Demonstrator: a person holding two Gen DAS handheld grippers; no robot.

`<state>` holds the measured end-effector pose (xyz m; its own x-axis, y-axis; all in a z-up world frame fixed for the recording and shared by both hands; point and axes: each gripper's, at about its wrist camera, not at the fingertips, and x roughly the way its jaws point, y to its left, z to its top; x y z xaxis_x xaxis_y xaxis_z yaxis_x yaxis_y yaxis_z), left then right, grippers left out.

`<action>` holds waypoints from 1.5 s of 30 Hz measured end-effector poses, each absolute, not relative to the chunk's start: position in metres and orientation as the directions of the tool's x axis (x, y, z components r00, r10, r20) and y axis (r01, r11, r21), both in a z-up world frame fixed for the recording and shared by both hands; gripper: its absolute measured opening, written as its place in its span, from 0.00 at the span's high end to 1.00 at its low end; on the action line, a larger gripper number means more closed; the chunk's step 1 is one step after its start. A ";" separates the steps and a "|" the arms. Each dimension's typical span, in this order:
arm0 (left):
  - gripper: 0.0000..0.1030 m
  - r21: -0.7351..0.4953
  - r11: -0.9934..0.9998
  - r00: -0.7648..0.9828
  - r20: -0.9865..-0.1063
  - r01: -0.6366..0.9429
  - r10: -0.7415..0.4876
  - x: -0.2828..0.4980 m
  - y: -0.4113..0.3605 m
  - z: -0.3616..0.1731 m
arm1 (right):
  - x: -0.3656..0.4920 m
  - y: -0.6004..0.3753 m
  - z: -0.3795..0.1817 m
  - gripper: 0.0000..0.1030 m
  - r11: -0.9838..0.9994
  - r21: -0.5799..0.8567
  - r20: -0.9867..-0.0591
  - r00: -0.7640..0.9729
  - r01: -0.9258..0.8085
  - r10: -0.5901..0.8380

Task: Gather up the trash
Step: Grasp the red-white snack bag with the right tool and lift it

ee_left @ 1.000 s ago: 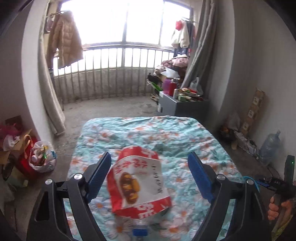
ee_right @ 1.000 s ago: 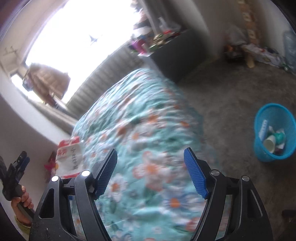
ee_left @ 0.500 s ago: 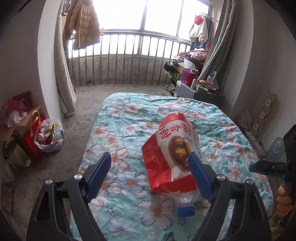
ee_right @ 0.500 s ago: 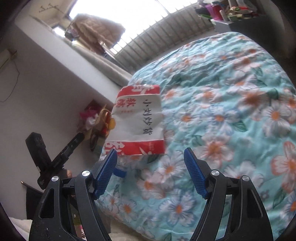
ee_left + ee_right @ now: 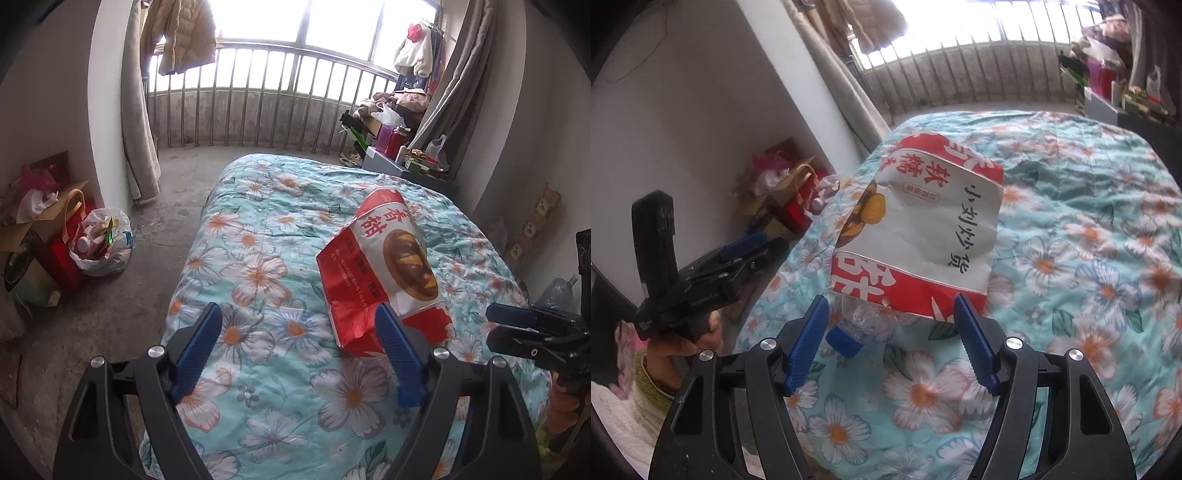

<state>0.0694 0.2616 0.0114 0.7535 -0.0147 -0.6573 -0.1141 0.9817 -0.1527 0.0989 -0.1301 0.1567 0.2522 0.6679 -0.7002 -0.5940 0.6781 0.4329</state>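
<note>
A red and white snack bag [image 5: 384, 266] lies crumpled on the flowered quilt [image 5: 258, 236]. In the left wrist view it sits just behind the right-hand finger of my left gripper [image 5: 297, 321], which is open and empty over the quilt. From under the bag's near edge sticks a clear plastic bottle [image 5: 875, 317] with a blue cap [image 5: 846, 339]. My right gripper [image 5: 891, 310] faces the bag [image 5: 923, 229] from the near side. Its jaws are closing, with the bottle's neck and the bag's lower edge between them, and the pads touch neither. Each gripper shows in the other's view: the right gripper [image 5: 493, 328], the left gripper [image 5: 768, 242].
On the floor left of the bed stand a white plastic bag of rubbish [image 5: 103, 240], a red bag and cardboard boxes [image 5: 40, 225]. A grey cabinet [image 5: 402, 170] loaded with bottles sits past the bed's far right corner. A curtain [image 5: 138, 122] and balcony railing lie beyond.
My left gripper sank and shifted left, so the bag slid from between its fingers to the right. My right gripper rolled and swung from the floor side onto the bag, jaws narrowing slightly.
</note>
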 end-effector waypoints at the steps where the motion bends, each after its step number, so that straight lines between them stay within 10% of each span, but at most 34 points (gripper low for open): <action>1: 0.20 -0.154 0.981 0.754 -0.657 -0.114 -0.016 0.068 0.262 0.012 | 0.096 -0.125 0.157 0.36 0.682 0.396 -0.711 0.264 -0.615 0.651; 7: 0.20 -0.163 0.979 0.755 -0.655 -0.124 -0.013 0.066 0.264 0.010 | 0.090 -0.100 0.147 0.42 0.717 0.214 -0.774 0.333 -0.663 0.539; 17: 0.20 -0.175 0.975 0.763 -0.646 -0.140 -0.006 0.060 0.270 0.012 | 0.105 -0.112 0.151 0.96 0.759 0.295 -0.744 0.359 -0.581 0.564; 34: 0.20 -0.183 0.980 0.849 -0.503 0.077 -0.160 0.079 0.192 0.070 | 0.116 -0.307 0.123 1.00 0.493 0.854 -0.428 0.315 -0.164 0.847; 45: 0.21 -0.212 0.910 0.798 -0.438 0.355 -0.413 0.126 0.079 0.101 | 0.055 -0.350 0.110 1.00 0.645 0.751 -0.572 0.351 -0.141 0.742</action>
<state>0.1256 0.0789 0.1006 0.7984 -0.4134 -0.4377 0.3551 0.9104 -0.2121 0.0554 -0.3503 0.1096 0.3509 0.7418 -0.5715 -0.1412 0.6453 0.7508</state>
